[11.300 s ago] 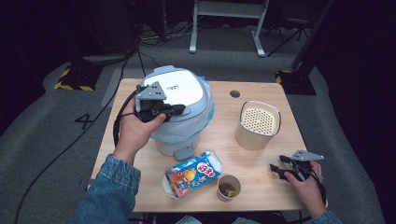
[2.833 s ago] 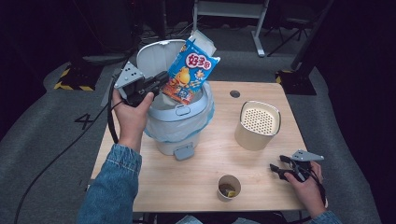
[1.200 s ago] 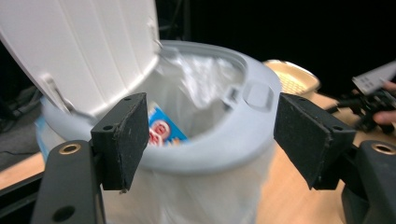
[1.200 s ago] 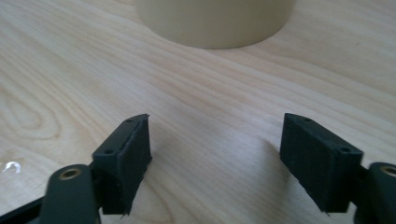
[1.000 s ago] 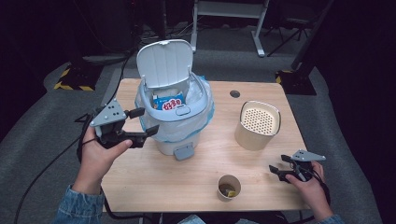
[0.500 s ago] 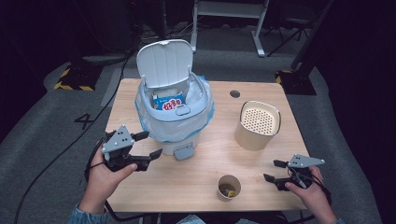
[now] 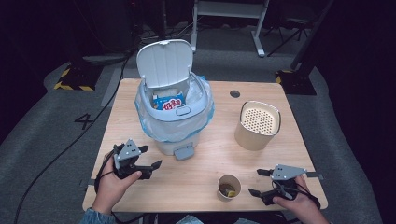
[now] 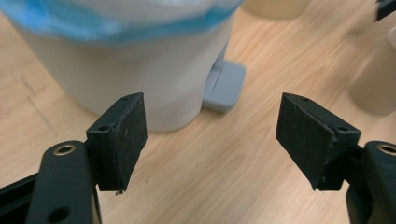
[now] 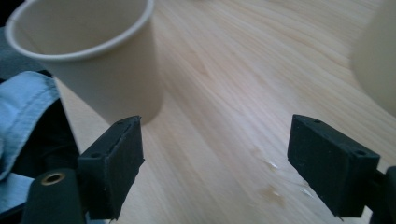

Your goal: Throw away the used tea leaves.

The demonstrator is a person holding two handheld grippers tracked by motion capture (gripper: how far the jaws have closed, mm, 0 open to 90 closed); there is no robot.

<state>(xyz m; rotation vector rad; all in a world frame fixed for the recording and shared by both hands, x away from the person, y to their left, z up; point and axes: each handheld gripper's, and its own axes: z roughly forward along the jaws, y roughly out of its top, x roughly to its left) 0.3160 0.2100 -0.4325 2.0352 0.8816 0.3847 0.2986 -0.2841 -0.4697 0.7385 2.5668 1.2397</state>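
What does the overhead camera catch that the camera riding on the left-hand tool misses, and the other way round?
The high view alone shows the white pedal bin's raised lid, the blue snack packet inside it, the brown paper cup with scraps and the right tool. The left gripper view alone gives a close look at the left tool's open black pads. Both show the bin's grey foot pedal, blue liner and the wooden table.

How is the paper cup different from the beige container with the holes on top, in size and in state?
The paper cup is smaller than the beige container and stands nearer the table's front edge. The cup is open on top, with something lying inside it; the container is closed by a perforated top. Both stand upright on the wooden table.
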